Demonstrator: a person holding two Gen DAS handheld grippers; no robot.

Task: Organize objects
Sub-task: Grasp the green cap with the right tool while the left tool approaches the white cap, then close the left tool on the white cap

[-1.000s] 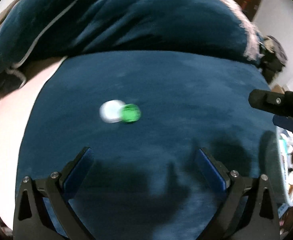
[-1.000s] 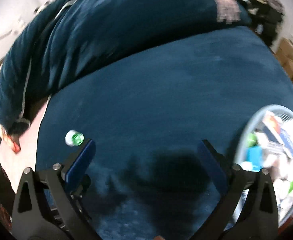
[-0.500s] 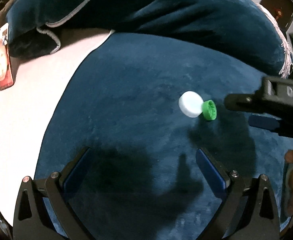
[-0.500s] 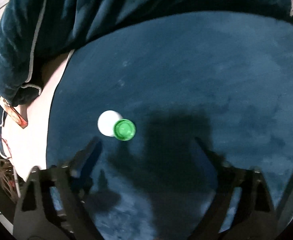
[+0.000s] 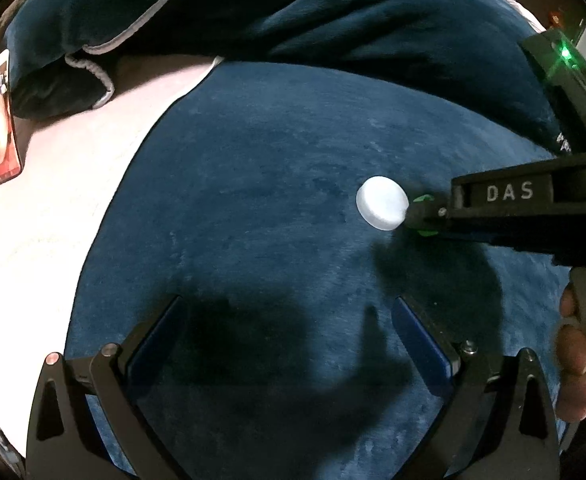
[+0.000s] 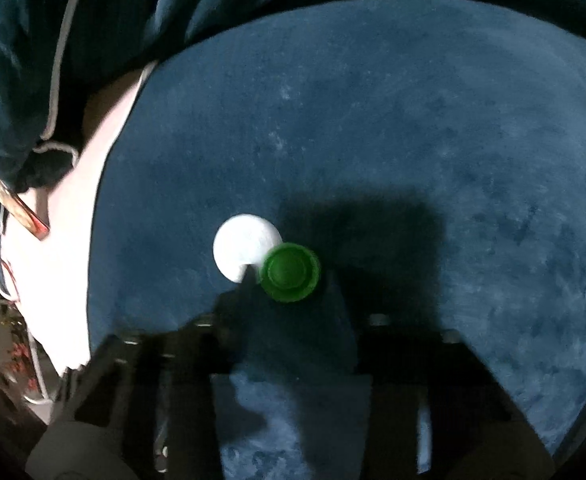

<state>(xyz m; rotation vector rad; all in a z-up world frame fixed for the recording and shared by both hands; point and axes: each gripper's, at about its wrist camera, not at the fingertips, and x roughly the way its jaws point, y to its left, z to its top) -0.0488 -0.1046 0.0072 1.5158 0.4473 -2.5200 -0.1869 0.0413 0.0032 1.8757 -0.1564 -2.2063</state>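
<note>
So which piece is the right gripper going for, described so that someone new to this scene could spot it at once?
Start from the dark blue blanket that covers most of both views. Near its middle two small round caps lie touching. The target is the green cap, between the jaws of the right gripper, which have just been closing on it; the white cap beside it is larger and flatter.
</note>
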